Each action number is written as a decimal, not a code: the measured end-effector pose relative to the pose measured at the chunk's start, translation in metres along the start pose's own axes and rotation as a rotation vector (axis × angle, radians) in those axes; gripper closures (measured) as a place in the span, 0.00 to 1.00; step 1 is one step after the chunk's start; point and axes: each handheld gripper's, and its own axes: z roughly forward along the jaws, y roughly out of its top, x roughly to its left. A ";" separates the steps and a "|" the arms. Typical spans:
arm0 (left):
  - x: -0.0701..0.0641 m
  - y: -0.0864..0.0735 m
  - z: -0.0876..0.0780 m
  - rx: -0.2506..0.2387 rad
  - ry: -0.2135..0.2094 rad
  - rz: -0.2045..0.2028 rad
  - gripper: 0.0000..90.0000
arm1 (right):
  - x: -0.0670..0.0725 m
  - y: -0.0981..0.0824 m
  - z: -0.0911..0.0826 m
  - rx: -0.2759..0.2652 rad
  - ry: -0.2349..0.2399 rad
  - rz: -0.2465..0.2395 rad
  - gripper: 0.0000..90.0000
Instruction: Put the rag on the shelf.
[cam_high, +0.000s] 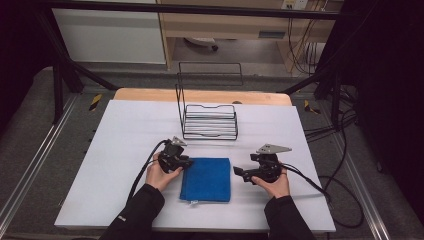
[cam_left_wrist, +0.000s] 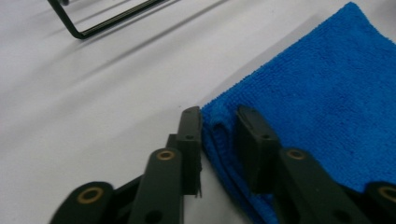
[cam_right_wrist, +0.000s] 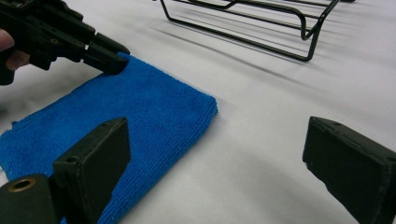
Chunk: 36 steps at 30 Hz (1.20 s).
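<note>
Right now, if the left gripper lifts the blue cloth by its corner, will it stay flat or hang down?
The cloth is folded soft terry, so it would probably droop and unfold. The left gripper already bunches its corner, suggesting little stiffness. It looks light and unlikely to slip.

Black grippers (cam_high: 187, 163) w/ brass rivets, grey top plates, black cables, dark sleeves.
</note>
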 end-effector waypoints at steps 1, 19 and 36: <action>-0.001 0.000 0.000 0.002 0.004 0.004 0.86 | -0.001 0.000 0.001 -0.002 0.000 -0.001 0.10; -0.005 -0.008 0.000 -0.047 0.024 0.036 0.91 | 0.004 0.014 0.049 0.077 -0.026 0.014 0.52; -0.003 -0.008 0.000 -0.050 0.003 0.027 0.91 | 0.005 0.008 0.058 0.149 0.026 0.070 0.89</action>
